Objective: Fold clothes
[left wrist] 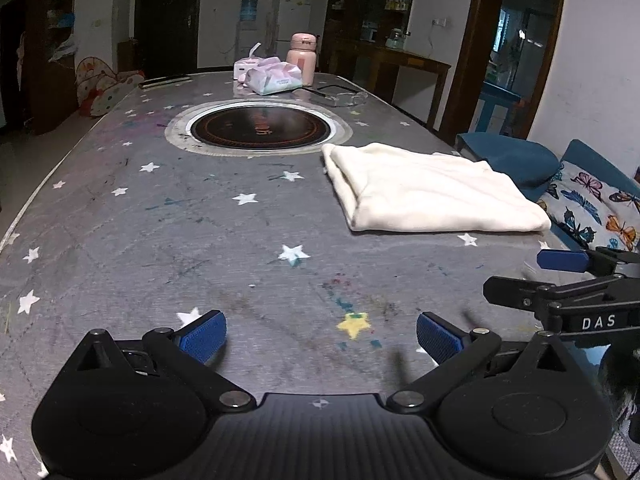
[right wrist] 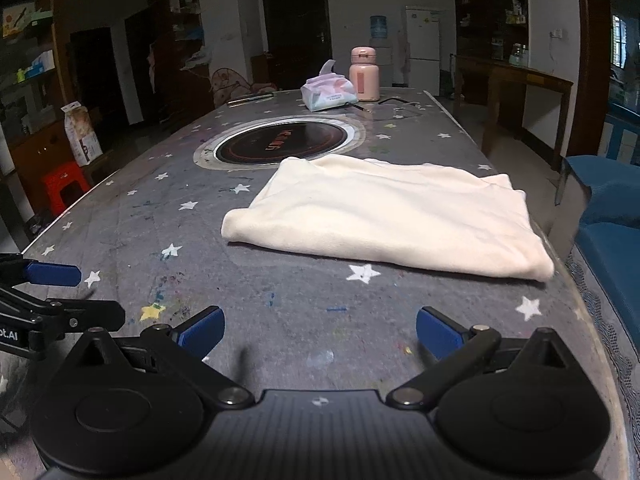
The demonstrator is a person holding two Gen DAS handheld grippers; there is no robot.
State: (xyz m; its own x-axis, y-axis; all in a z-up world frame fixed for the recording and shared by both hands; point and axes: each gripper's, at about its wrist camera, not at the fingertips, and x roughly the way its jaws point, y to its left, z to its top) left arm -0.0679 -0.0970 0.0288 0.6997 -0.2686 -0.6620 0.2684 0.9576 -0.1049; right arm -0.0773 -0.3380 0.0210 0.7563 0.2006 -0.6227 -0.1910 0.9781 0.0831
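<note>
Both grippers, left gripper (left wrist: 321, 338) and right gripper (right wrist: 320, 330), are held fully spread, nothing gripped. One folded cream cloth garment (right wrist: 384, 216) is seen at twelve o'clock on the grey star-printed table (right wrist: 248, 280).

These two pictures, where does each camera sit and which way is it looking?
Left wrist view: sits on the left gripper, looking forward and down along the table; its open fingers show, plus the right gripper at the right edge.
Right wrist view: sits on the right gripper, facing the folded cream cloth; its open fingers show, the left gripper at the left edge.
Shared: cloth, round cooktop, tissue pack, pink bottle.
</note>
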